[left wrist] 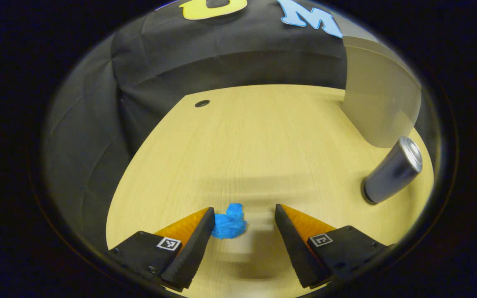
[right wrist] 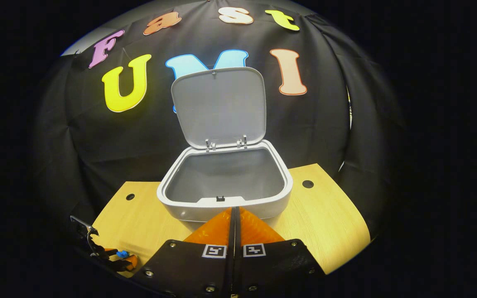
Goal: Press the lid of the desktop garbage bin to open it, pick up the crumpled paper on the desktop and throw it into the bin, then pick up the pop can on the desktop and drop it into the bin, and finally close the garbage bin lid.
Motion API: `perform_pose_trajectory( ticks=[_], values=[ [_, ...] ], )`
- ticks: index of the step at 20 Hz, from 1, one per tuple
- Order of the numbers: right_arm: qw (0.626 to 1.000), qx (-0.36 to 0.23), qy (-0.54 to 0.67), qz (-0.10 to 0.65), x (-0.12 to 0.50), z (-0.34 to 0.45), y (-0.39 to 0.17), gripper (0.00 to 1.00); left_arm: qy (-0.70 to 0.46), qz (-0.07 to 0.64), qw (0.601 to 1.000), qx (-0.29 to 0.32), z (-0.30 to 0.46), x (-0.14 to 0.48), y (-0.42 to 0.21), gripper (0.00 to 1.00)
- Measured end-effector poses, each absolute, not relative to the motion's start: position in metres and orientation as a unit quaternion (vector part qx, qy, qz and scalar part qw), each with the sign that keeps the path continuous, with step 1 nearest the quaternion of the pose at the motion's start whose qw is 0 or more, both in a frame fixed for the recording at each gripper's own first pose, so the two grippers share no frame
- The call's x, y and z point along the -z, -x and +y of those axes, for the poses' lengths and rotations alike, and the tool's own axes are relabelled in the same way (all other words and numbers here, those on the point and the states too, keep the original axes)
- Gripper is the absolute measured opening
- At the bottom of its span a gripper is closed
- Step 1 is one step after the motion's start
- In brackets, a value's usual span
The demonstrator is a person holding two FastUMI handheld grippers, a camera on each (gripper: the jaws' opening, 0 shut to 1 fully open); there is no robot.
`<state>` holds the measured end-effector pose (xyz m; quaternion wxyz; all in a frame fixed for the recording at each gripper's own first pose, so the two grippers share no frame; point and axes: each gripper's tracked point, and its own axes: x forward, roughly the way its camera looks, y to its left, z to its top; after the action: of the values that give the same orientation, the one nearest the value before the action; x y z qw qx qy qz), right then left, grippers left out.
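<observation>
Straddling the crumpled paper (left wrist: 229, 222) low over the desk, left claw (left wrist: 244, 219) released, right claw (right wrist: 235, 215) clenched empty before the open bin (right wrist: 224, 194)

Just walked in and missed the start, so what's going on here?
The garbage bin sits on the desk with its lid up. The left gripper is open around the crumpled paper, not yet closed on it. The pop can waits on the desk. The right gripper is shut, empty, before the bin.

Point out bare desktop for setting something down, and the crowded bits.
Free: the wide wooden desktop from the blue crumpled paper back to the grommet hole. Crowded: right side, where the pop can stands close to the garbage bin.
</observation>
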<state>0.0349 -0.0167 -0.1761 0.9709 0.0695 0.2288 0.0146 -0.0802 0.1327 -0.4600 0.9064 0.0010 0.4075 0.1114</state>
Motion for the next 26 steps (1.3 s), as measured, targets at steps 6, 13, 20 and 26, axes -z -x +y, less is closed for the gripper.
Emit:
perform_pose_trajectory(
  ticks=[6, 13, 20, 26],
  values=[
    [0.969, -0.009, -0.08, 0.233, 0.178, -0.019, -0.036, 0.0, 0.004, 0.414, 0.903, -0.115, 0.138, 0.461, 0.081, 0.99],
    [0.968, -0.017, -0.079, 0.238, 0.182, -0.013, -0.034, 0.0, -0.007, 0.416, 0.902, -0.118, 0.146, 0.438, 0.07, 0.52],
    [0.967, -0.013, -0.088, 0.24, 0.185, -0.018, -0.026, 0.0, -0.036, 0.38, 0.919, -0.101, 0.139, 0.398, 0.037, 0.52],
    [0.965, -0.01, -0.093, 0.245, 0.192, -0.026, -0.011, 0.0, -0.031, 0.337, 0.938, -0.074, 0.107, 0.336, -0.019, 0.52]
  ],
)
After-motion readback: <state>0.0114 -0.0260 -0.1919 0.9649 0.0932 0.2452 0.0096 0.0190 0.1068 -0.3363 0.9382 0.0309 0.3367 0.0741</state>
